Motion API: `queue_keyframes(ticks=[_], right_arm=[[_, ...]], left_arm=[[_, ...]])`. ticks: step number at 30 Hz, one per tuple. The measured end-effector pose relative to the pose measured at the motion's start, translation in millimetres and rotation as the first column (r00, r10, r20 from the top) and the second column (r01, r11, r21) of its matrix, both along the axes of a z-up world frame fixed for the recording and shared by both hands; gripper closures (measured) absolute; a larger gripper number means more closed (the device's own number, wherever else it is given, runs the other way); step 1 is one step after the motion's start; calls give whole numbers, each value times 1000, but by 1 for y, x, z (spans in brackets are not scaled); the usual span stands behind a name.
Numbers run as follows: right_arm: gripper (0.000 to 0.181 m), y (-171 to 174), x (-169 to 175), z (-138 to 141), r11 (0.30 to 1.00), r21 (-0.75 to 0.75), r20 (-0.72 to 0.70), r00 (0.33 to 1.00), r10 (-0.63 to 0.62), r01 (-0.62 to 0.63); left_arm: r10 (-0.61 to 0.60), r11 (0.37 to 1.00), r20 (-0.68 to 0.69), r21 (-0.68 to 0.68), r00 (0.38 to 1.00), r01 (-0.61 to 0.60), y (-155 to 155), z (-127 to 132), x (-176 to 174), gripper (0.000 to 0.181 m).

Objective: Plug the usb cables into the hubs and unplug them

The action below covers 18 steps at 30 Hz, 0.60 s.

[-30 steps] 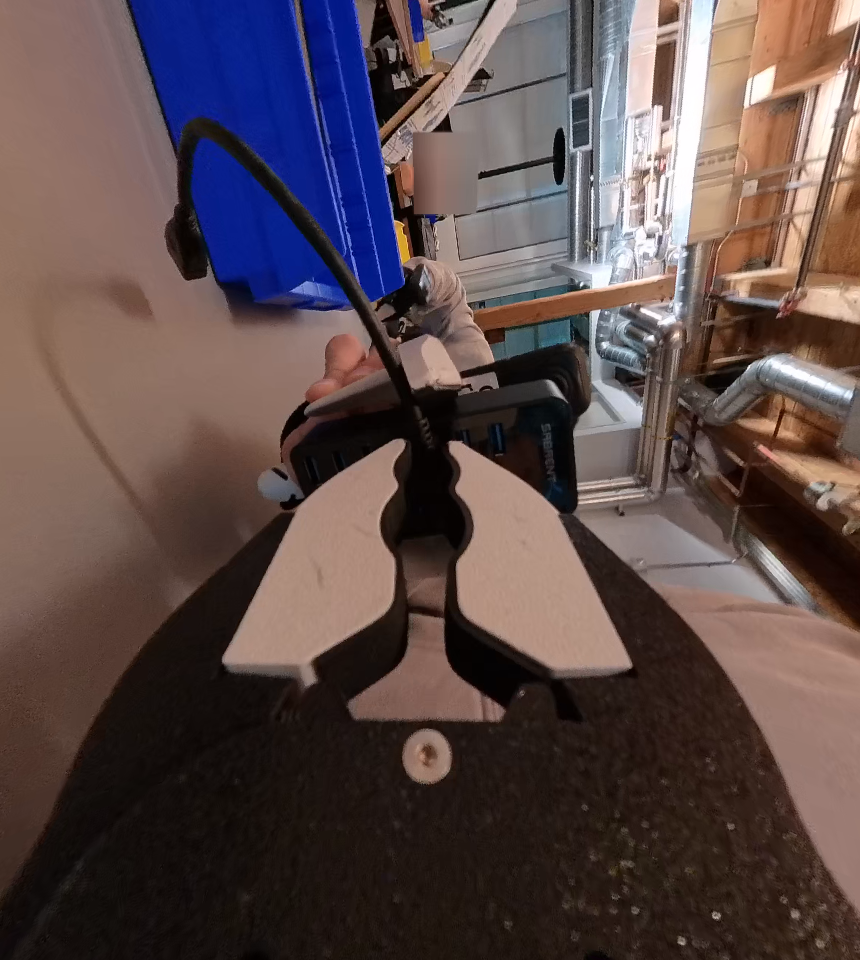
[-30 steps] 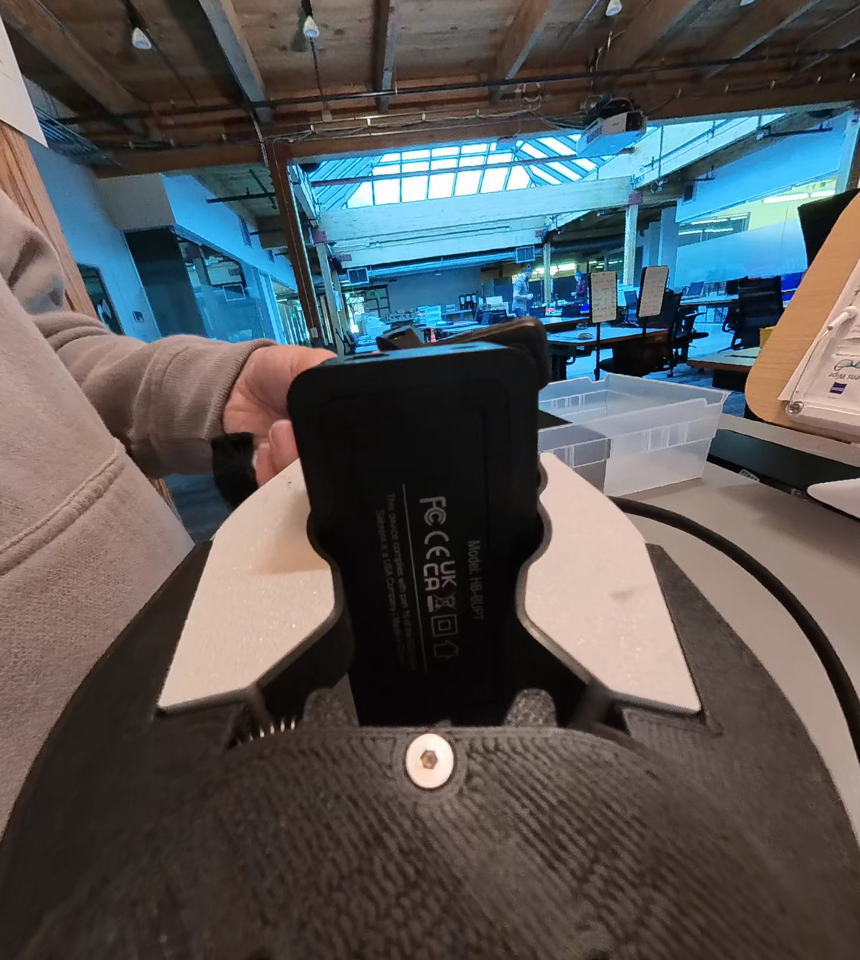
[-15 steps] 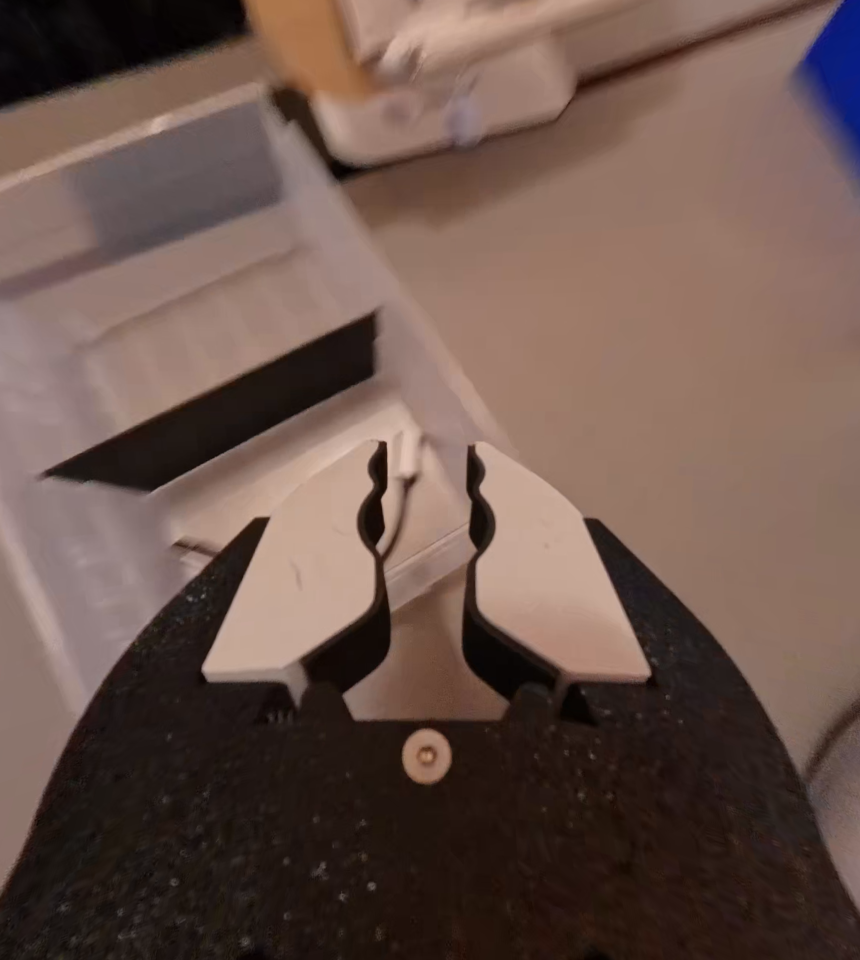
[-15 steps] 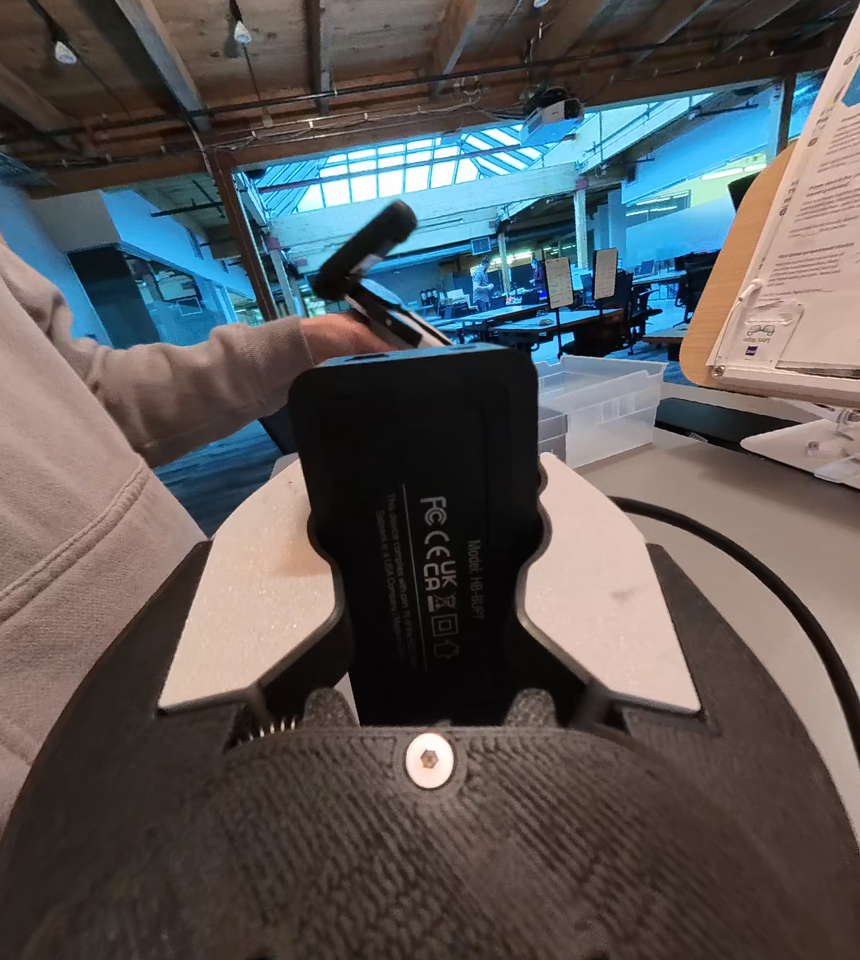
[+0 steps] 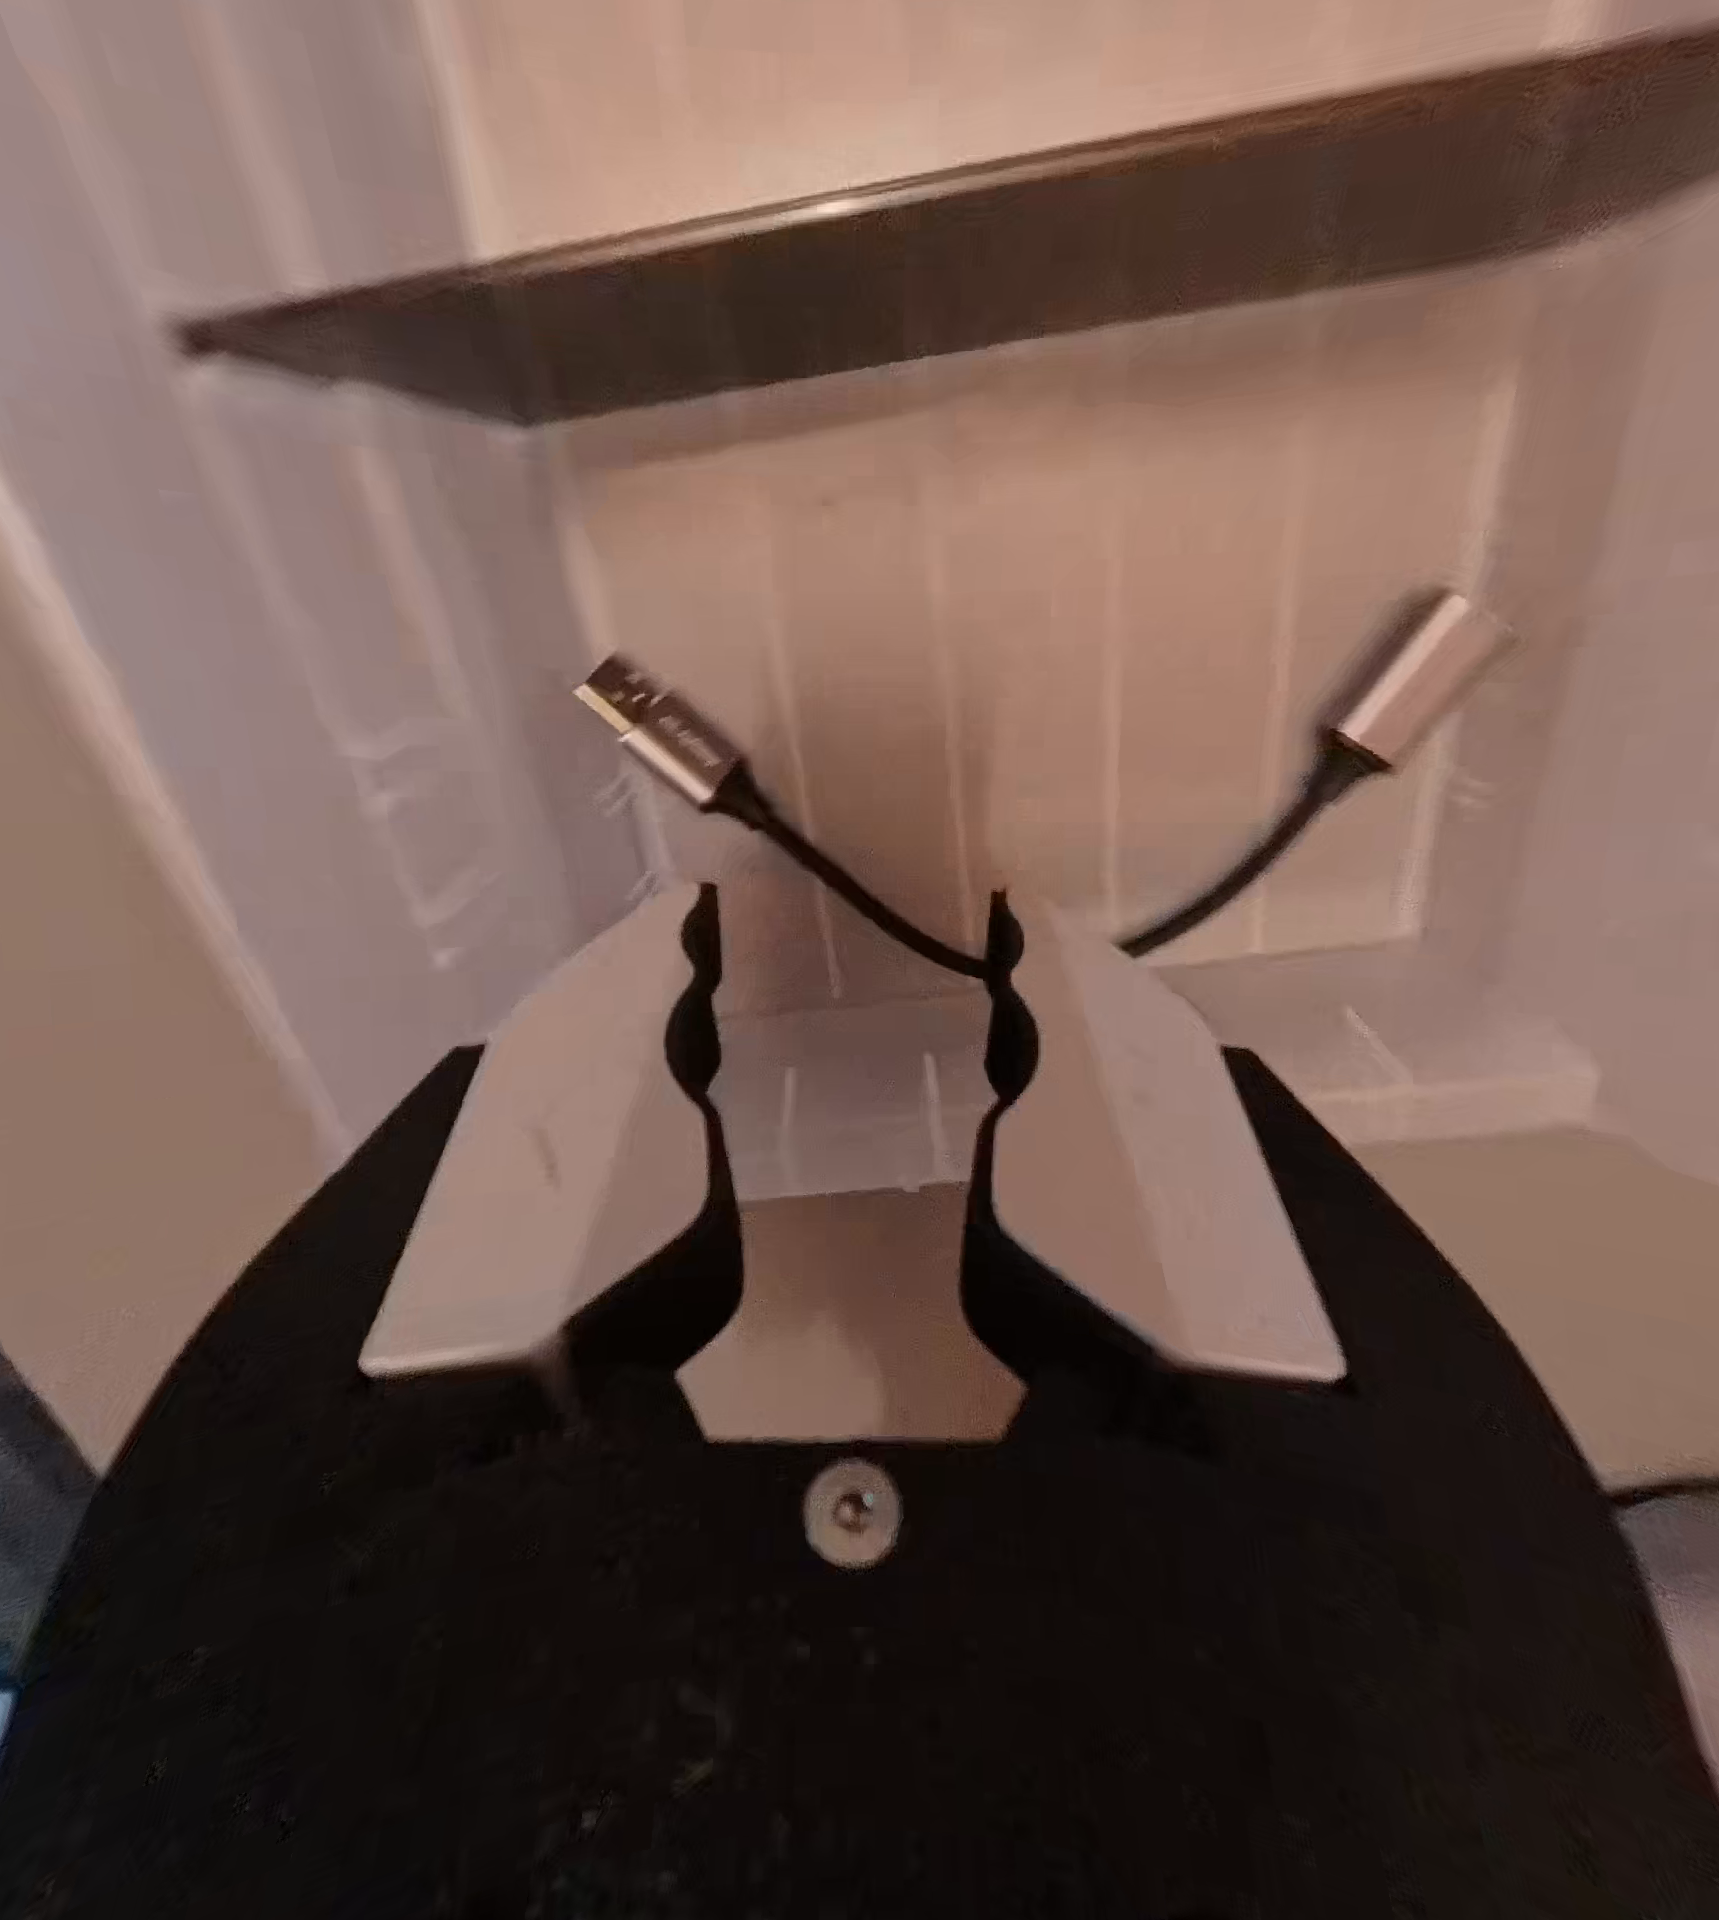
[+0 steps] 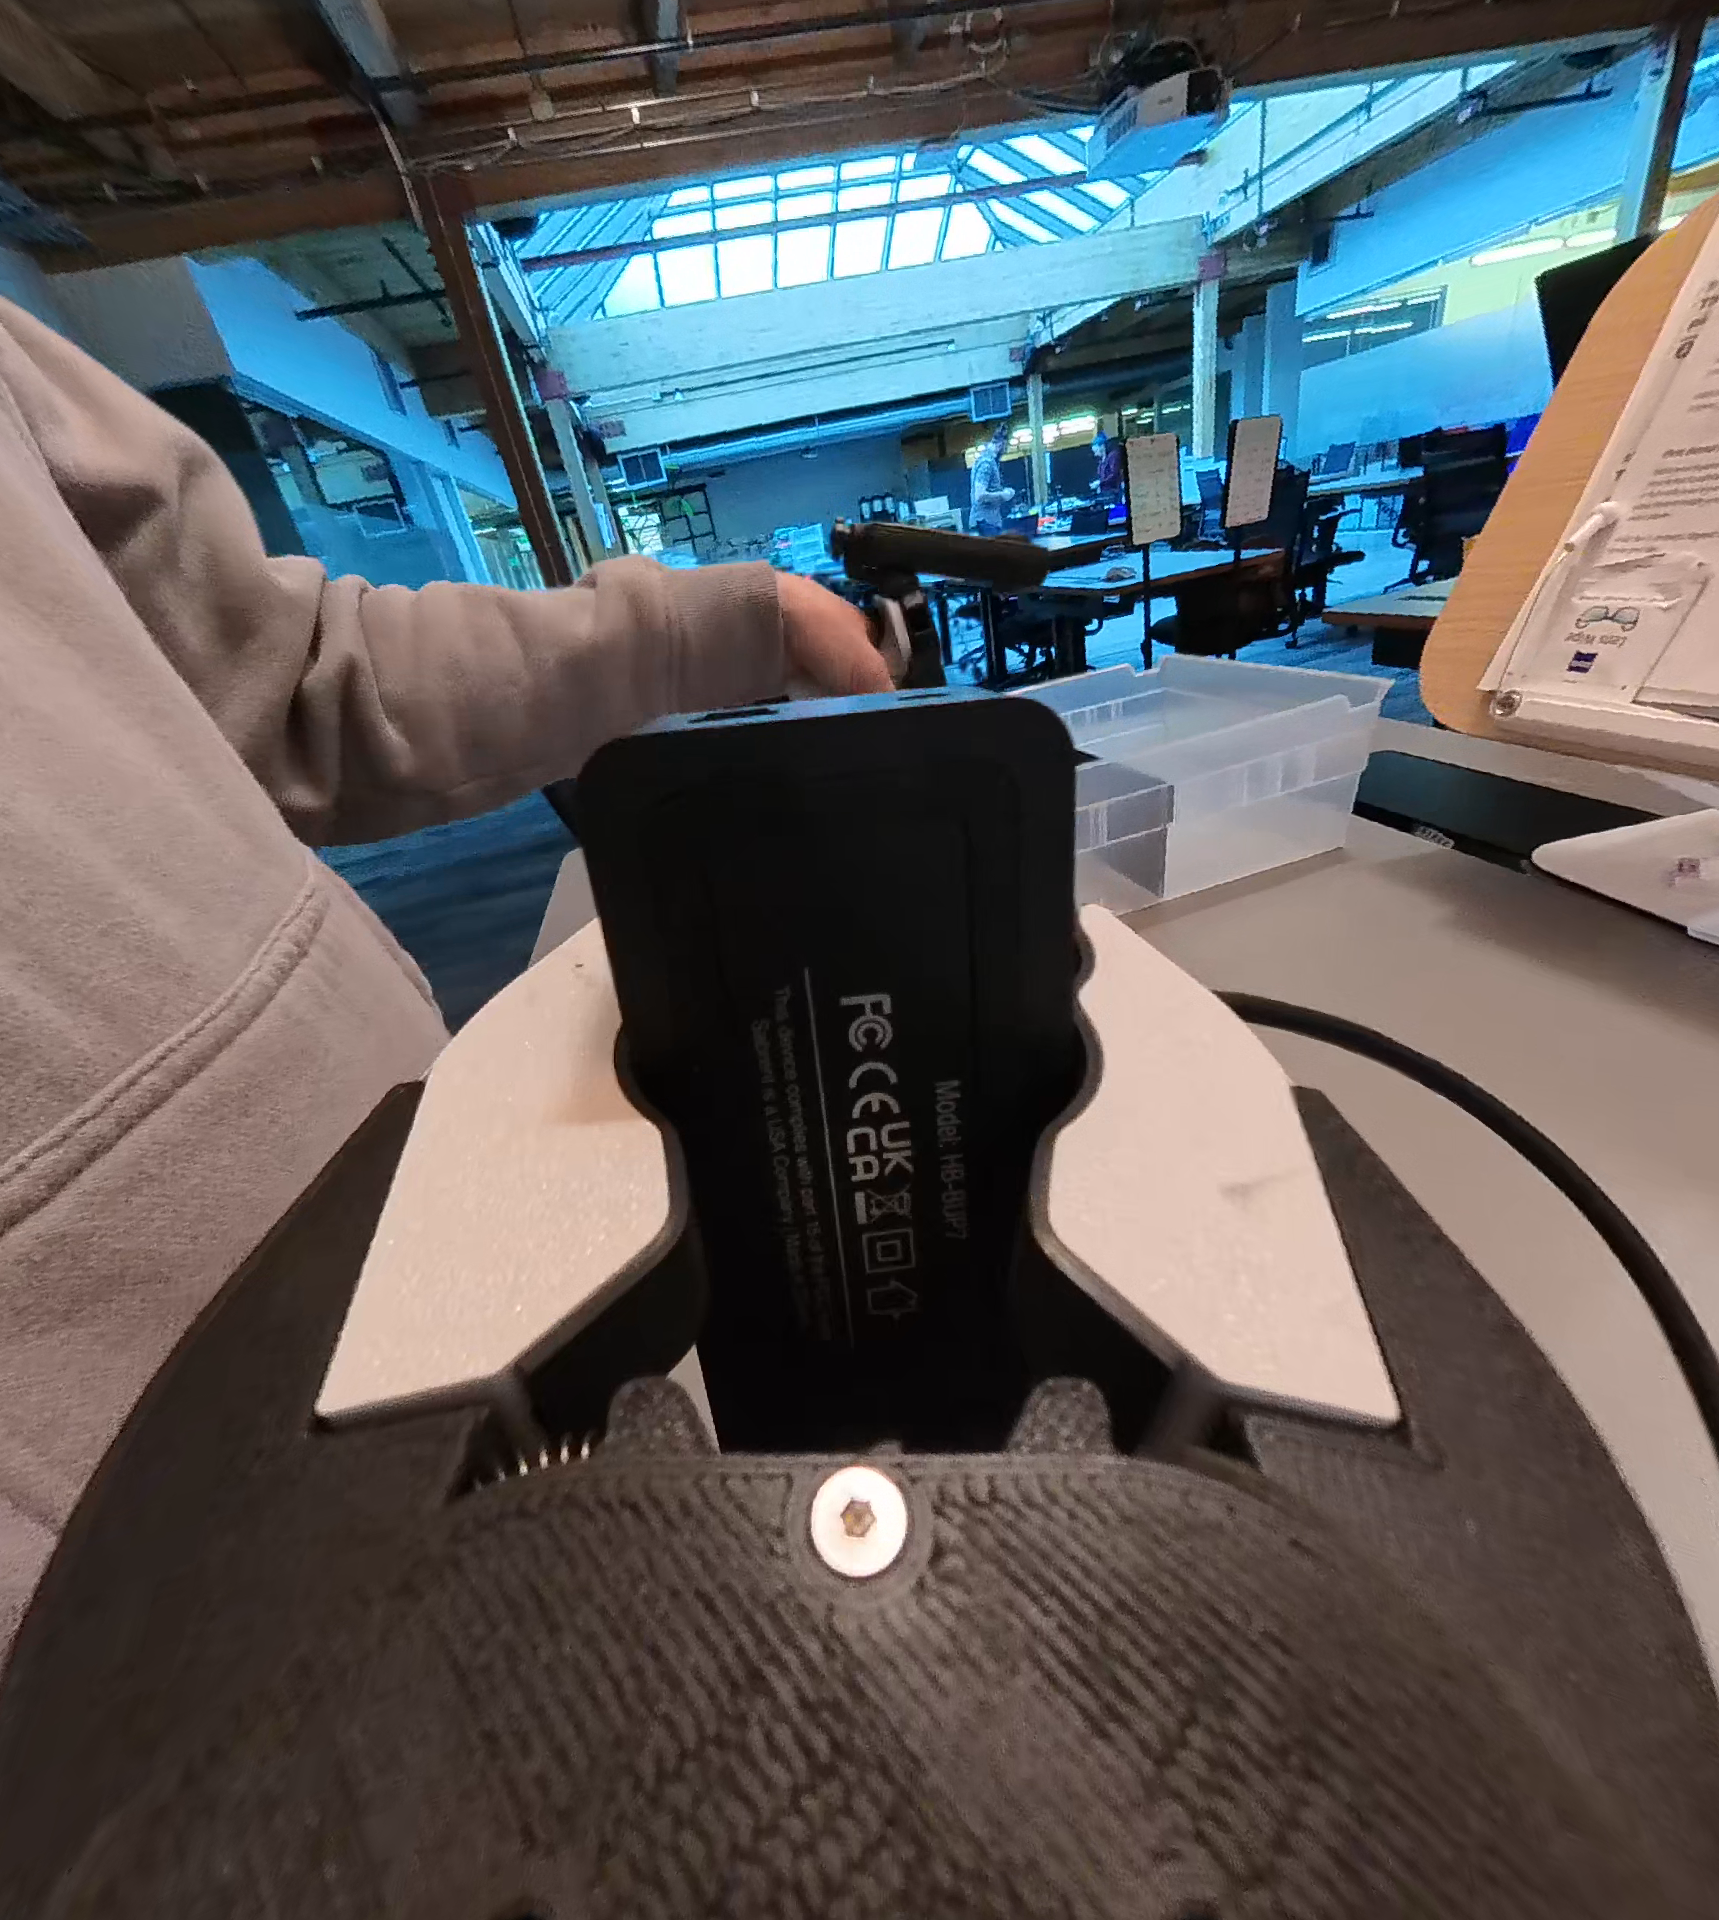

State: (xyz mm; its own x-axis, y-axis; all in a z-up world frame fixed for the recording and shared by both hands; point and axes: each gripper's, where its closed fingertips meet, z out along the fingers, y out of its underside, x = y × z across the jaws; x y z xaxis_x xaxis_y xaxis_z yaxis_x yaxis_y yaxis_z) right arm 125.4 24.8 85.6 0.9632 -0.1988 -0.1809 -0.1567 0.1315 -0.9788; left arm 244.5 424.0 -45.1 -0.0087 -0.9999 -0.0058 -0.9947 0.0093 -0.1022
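My right gripper (image 6: 834,925) is shut on a black USB hub (image 6: 834,831) and holds it upright above the grey table, with its underside facing the camera. The hub's thick black cable (image 6: 1520,1143) trails off to the right. My left gripper (image 5: 850,904) is open and empty, and hangs over a compartment of a clear plastic bin (image 5: 315,623). In that compartment lies a short black cable (image 5: 813,862) with a silver USB plug (image 5: 663,743) at the left and a silver connector (image 5: 1416,686) at the right. The cable's middle passes behind my right fingertip.
The clear bin (image 6: 1239,769) stands at the table's far edge in the right wrist view. A person's hand (image 6: 829,644) and grey sleeve (image 6: 107,831) reach toward it. A wooden document stand with papers (image 6: 1665,468) on a white base (image 6: 1686,873) stands at the right.
My left gripper let go of the black cable at the hub, swung away to the clear bin, and opened wider above the short cable. My right gripper kept hold of the hub.
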Motion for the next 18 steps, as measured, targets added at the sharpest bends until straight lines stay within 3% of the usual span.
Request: queue_keyframes(ticks=[2,4,7,11,12,13,15,18], right_arm=[[109,-1,-2,-2,1000,8,-11,1000,-5,5],[108,-2,-1,-4,1000,16,-17,1000,-16,16],[109,-1,1,-4,1000,23,-22,1000,-14,14],[109,1,2,-1,1000,17,-13,1000,1,0],[109,1,1,-1,1000,12,-10,1000,6,-6],[109,0,1,-1,1000,6,-8,1000,7,-7],[108,-1,1,-1,1000,0,-3,1000,7,-7],[109,-5,3,-1,1000,8,-5,1000,-3,3]], left_arm=[[105,994,11,-40,994,-104,3,-6,2,133],[125,989,-19,-73,992,-127,-5,-13,-1,132],[118,991,-71,68,991,-113,5,-26,-9,133],[199,975,-55,111,978,-192,14,-37,-3,136],[190,977,-48,109,981,-184,14,-39,-1,143],[179,980,-32,89,983,-175,11,-41,1,166],[166,984,-7,63,986,-165,9,-41,4,172],[39,997,77,66,996,-44,6,-31,10,176]])
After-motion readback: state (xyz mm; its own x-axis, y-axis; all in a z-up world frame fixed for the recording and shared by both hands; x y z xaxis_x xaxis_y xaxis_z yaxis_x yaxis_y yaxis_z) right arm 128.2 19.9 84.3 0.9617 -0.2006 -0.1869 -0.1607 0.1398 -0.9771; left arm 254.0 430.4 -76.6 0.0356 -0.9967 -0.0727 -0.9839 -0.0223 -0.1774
